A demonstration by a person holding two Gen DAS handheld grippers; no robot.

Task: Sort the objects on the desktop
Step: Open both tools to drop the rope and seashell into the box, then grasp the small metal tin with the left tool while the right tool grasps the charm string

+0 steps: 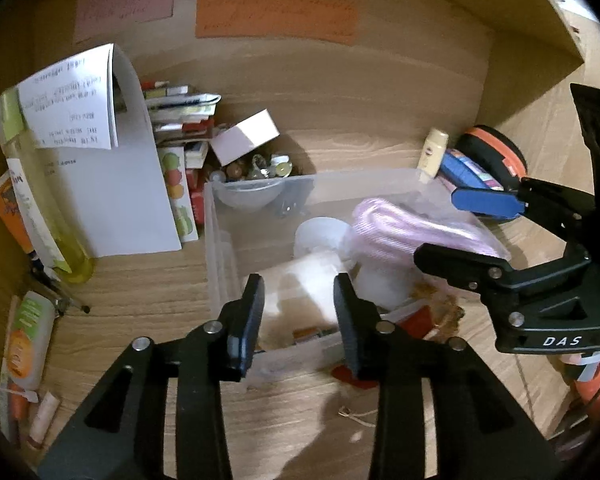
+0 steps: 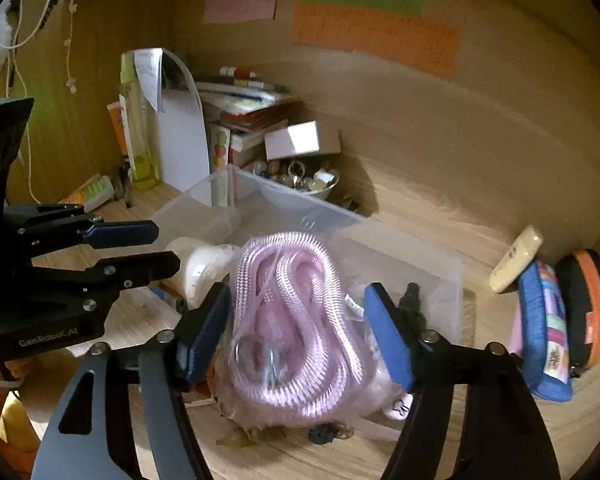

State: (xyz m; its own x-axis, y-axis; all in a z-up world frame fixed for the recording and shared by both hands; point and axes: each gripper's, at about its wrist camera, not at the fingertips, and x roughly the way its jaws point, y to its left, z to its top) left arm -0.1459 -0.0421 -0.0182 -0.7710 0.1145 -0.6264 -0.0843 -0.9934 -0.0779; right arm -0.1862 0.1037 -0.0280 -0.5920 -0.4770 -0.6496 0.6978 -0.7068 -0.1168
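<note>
While both grippers hang over the clear plastic bin [image 1: 228, 248], its contents lie in plain sight on the wooden desk [image 1: 148, 292]. Left gripper [image 1: 298, 316]: jaws partly apart above the bin's near wall, a blurred white object [image 1: 300, 292] lying in the bin between the fingers; whether the pads touch it cannot be told. Right gripper [image 2: 300, 332]: jaws standing wide on either side of a clear bag of coiled pink cord [image 2: 296, 320], which rests over the bin's near right corner; the blue pads [image 2: 388, 332] flank the bag, contact uncertain because of blur. Inside the bin, left of the bag, stands a white cup-like container [image 2: 204, 264]. Behind the bin sits a bowl of small trinkets [image 2: 300, 180] with a small white box [image 2: 300, 140] above it and a stack of books [image 2: 244, 108] behind. Left of the bin stand a white paper sheet [image 1: 128, 184] and a yellow bottle [image 1: 40, 200]. Right of the bin lie a blue pouch [image 2: 540, 320] and an orange-and-black case [image 2: 588, 304].
</note>
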